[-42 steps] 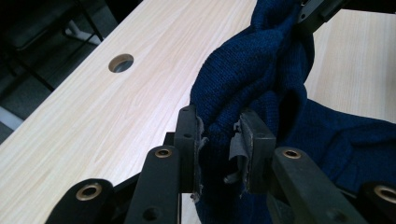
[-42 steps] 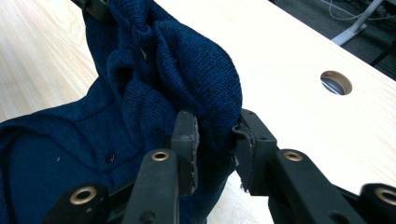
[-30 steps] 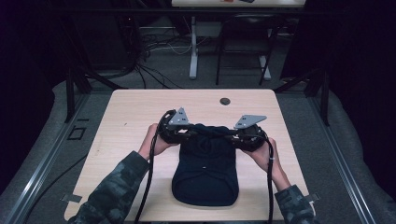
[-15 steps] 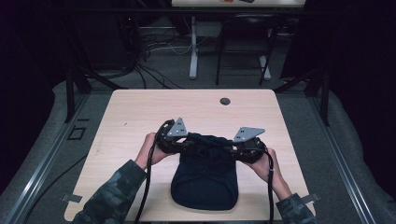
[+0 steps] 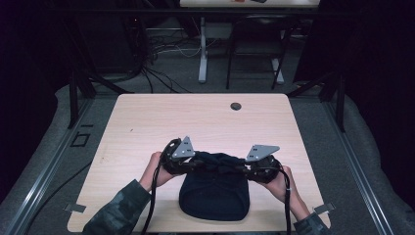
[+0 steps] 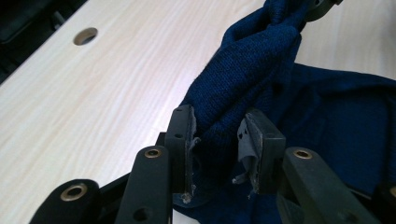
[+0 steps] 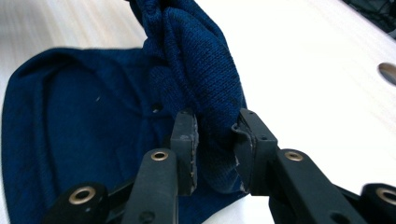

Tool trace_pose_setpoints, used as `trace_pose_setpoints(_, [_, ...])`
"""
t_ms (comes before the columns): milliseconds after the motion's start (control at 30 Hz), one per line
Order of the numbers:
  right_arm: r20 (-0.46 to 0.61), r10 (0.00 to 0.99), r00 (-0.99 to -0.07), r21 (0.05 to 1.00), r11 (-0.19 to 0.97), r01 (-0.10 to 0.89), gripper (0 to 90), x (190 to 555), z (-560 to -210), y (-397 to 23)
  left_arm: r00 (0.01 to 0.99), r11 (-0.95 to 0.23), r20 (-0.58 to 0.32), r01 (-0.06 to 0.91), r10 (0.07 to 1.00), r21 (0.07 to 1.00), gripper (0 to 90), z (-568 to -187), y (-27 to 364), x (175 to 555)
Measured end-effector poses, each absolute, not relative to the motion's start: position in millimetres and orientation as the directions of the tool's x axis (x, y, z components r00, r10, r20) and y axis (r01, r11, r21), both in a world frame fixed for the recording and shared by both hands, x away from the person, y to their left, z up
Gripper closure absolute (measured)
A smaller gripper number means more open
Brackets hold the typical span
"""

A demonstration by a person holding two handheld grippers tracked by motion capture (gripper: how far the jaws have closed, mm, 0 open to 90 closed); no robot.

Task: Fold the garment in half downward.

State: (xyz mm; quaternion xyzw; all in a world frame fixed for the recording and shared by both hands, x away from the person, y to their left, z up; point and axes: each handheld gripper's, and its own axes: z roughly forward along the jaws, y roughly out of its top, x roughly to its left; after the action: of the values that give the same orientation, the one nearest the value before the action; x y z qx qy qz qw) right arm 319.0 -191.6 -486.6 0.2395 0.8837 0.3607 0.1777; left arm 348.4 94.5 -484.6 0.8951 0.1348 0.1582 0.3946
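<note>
A dark blue knitted garment (image 5: 213,196) lies on the light wooden table (image 5: 195,117) near its front edge. Its far edge is bunched up and lifted between the two grippers. My left gripper (image 5: 196,164) is shut on the left end of that bunched edge; in the left gripper view the pads (image 6: 183,135) pinch a thick fold of blue knit (image 6: 247,79), and the jaws have just closed a little tighter. My right gripper (image 5: 243,169) is shut on the right end. In the right gripper view its pads (image 7: 184,140) squeeze a fold of the cloth (image 7: 196,60), and the rest of the garment (image 7: 84,126) lies flat behind.
A round cable hole (image 5: 236,105) sits near the table's far edge, well beyond the garment. Bare wood stretches left, right and behind the cloth. A person's hands and camouflage sleeve (image 5: 122,210) come in from the bottom. Dark floor, cables and table legs lie beyond.
Both grippers have moved toward the table's front edge and lower, carrying the pinched far edge of the garment with them over the rest of the cloth.
</note>
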Motion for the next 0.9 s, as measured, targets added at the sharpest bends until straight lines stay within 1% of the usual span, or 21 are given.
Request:
trace_pose_setpoints(467, [-0.097,0.520,-0.849,0.688,0.652,0.320,68.6,290.3,-511.7,-193.1,0.934,-0.648,0.109,0.148,0.339,0.747,65.7,-508.2,98.3,319.2])
trace_pose_setpoints(633, [-0.075,0.512,-0.856,0.676,0.657,0.334,67.4,282.7,-519.9,-193.5,0.937,-0.632,0.042,0.200,0.346,0.749,63.6,-524.4,101.7,308.8])
trace_pose_setpoints(667, [-0.065,0.510,-0.857,0.672,0.657,0.340,66.6,281.0,-522.8,-193.2,0.938,-0.632,0.031,0.208,0.345,0.747,62.5,-528.2,101.9,306.5])
trace_pose_setpoints(700, [-0.056,0.510,-0.858,0.657,0.666,0.353,64.2,277.0,-528.6,-192.7,0.938,-0.635,0.020,0.219,0.347,0.740,58.3,-531.9,102.2,304.4])
trace_pose_setpoints(733, [-0.056,0.510,-0.858,0.657,0.666,0.353,64.2,277.0,-528.6,-192.7,0.938,-0.634,0.004,0.231,0.347,0.738,58.3,-535.8,102.7,302.2])
trace_pose_setpoints(767, [-0.028,0.504,-0.863,0.651,0.664,0.367,61.6,273.3,-532.6,-194.5,0.938,-0.633,-0.005,0.238,0.347,0.736,54.2,-539.3,103.4,299.7])
trace_pose_setpoints(800, [-0.028,0.504,-0.863,0.651,0.664,0.367,61.6,273.3,-532.6,-194.5,0.937,-0.637,-0.012,0.247,0.349,0.731,54.2,-541.8,104.4,297.5])
trace_pose_setpoints(867, [-0.008,0.506,-0.863,0.651,0.658,0.380,57.4,268.8,-533.7,-197.4,0.933,-0.628,-0.037,0.271,0.359,0.729,46.7,-543.9,107.6,293.2])
trace_pose_setpoints(900, [-0.006,0.510,-0.860,0.652,0.654,0.384,53.5,265.3,-531.1,-200.1,0.931,-0.626,-0.038,0.273,0.362,0.730,42.5,-542.5,109.9,291.2])
